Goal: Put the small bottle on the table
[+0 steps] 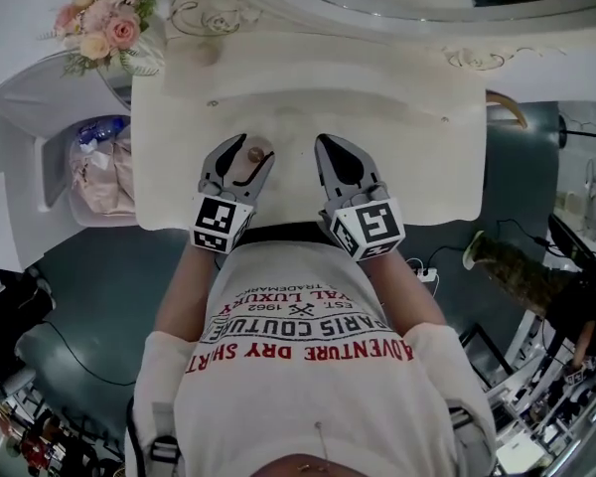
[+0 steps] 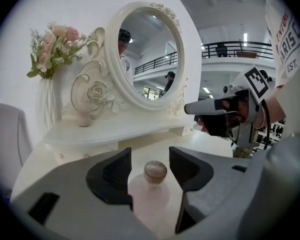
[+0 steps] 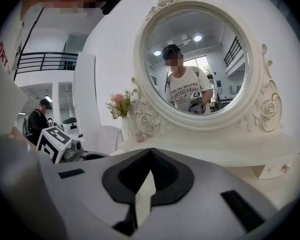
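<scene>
The small bottle (image 2: 151,189) stands upright on the desk (image 1: 407,157), close to the front edge and left of its middle. That is the main step of the task, and from these views it looks done.

Your left tool (image 1: 250,148) is spread wide around the bottle. In the left gripper view there is a clear gap on each side of the brown cap (image 2: 155,169). The left pad sits very near the pale body lower down, and I can't tell for sure whether it touches, but nothing looks squeezed.

Your right tool (image 1: 329,144) lies just beside the left one over the same front edge. Its jaws are closed tip to tip with nothing between them, and it plays no part here.

What seems left is only the exit. The bottle is between your left jaws, so I'd judge the tool needs to come straight back toward you, or lift clear, without swinging sideways. The bottle is narrow and light-looking, and a brush from either pad could tip it toward the front edge.
</scene>
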Demonstrator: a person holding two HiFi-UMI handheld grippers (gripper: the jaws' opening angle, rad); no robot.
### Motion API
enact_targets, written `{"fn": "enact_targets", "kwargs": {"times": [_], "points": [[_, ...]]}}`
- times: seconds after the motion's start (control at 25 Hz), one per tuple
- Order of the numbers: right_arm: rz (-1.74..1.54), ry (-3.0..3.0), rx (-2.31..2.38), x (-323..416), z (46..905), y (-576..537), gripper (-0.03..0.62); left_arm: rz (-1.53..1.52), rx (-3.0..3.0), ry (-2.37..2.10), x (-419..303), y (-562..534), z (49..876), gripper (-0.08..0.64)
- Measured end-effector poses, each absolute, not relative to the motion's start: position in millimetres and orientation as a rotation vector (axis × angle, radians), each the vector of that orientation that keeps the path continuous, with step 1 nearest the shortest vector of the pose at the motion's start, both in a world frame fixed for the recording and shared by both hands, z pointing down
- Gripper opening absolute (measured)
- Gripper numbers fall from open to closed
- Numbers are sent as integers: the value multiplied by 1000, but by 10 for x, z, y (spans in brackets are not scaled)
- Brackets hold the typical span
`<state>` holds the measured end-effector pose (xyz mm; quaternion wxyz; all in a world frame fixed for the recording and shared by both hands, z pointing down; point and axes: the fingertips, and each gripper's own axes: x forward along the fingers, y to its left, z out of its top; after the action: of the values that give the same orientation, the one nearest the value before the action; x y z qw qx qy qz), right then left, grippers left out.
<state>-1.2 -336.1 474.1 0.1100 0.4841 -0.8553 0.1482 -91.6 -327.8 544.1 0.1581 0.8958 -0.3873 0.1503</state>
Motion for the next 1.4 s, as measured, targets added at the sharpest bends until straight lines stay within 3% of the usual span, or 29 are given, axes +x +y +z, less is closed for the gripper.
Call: {"fn": "enact_targets", "kwargs": {"times": [0.28,0.4,0.52,1.4], "points": [[379,-2538,1469,-88,4392,-3317,0,425,2636,-1136,-1101,-3259,4873,196],[350,-2550,1490,-108,4269,-3294,-2,431,2666,-1194,-1186,-3253,4657,61],[323,-2560,1517,-118,4157,-3274,-1,389,2705,-1239,-1264,-3255,4420,13],[83,-2623,1499,-415,3653,-3097,-2,323,2824,-1313,-1831,-3127,3659,8]]}}
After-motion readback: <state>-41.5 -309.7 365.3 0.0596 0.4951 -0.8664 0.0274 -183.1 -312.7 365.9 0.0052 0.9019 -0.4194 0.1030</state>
